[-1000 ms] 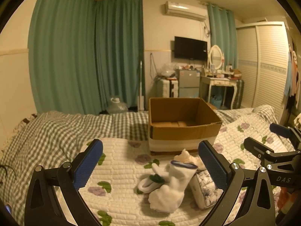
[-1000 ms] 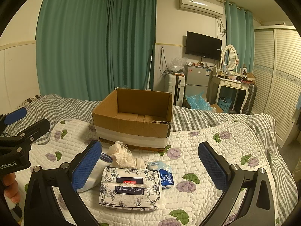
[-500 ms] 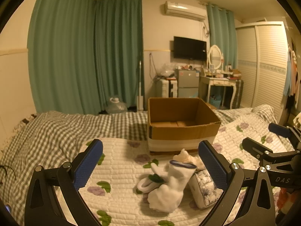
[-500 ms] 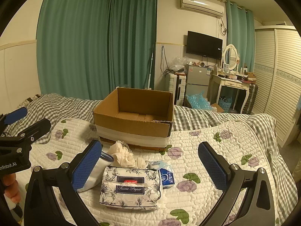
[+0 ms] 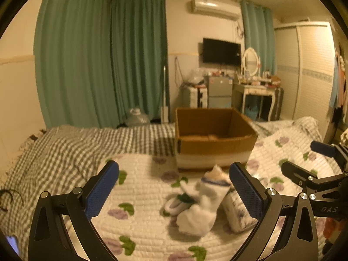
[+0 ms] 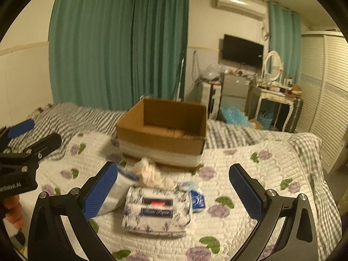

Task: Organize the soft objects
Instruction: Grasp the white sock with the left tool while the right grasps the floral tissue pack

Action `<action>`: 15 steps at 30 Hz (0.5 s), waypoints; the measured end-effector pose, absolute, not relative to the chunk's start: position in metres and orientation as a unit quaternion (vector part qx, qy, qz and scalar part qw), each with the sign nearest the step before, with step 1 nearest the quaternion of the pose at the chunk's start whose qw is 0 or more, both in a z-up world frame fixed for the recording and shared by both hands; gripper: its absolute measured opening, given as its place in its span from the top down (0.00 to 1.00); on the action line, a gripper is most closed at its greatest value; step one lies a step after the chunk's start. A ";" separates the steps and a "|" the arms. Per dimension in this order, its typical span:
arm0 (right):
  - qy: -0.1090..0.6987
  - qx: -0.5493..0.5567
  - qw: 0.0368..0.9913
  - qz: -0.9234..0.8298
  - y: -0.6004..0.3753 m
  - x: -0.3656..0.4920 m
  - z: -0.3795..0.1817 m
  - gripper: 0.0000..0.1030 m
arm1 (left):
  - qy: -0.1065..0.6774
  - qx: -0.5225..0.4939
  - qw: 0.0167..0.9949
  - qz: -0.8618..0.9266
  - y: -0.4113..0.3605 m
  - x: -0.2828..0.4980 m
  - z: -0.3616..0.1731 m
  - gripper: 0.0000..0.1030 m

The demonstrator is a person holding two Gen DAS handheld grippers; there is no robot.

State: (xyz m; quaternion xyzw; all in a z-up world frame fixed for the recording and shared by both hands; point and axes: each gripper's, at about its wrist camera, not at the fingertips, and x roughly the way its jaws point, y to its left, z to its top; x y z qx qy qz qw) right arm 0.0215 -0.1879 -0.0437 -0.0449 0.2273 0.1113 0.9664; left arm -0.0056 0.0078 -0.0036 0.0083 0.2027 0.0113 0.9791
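Observation:
An open cardboard box (image 5: 214, 137) stands on the bed; it also shows in the right wrist view (image 6: 163, 134). In front of it lie a white sock (image 5: 202, 208), a floral tissue pack (image 6: 156, 209), a cream crumpled cloth (image 6: 152, 174) and a small blue packet (image 6: 196, 200). The tissue pack also shows beside the sock in the left wrist view (image 5: 236, 215). My left gripper (image 5: 174, 192) is open and empty above the quilt, the sock between its fingers. My right gripper (image 6: 174, 192) is open and empty above the tissue pack.
The bed carries a white floral quilt (image 6: 250, 195) over a grey checked blanket (image 5: 65, 148). Beyond the bed stand green curtains (image 5: 104, 65), a small fridge (image 5: 218, 91), a dressing table (image 6: 276, 100) and a louvred wardrobe (image 6: 330, 108).
Both views have shifted slightly and blurred. The right gripper has moved a little forward and left over the tissue pack. Both stay open.

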 end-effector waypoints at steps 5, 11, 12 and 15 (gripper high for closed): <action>0.273 -0.064 0.951 0.128 -0.170 0.031 -0.076 0.00 | 0.255 0.008 0.967 0.023 0.015 0.003 -0.037 0.00; 0.350 -0.090 0.918 0.162 -0.141 0.051 -0.131 0.02 | 0.294 0.015 0.955 0.034 0.019 0.018 -0.065 0.00; 0.360 -0.091 0.914 0.166 -0.138 0.054 -0.137 0.03 | 0.299 0.015 0.953 0.035 0.020 0.020 -0.068 0.00; 0.395 -0.108 0.899 0.154 -0.132 0.066 -0.160 0.04 | 0.307 0.012 0.951 0.039 0.024 0.023 -0.071 0.00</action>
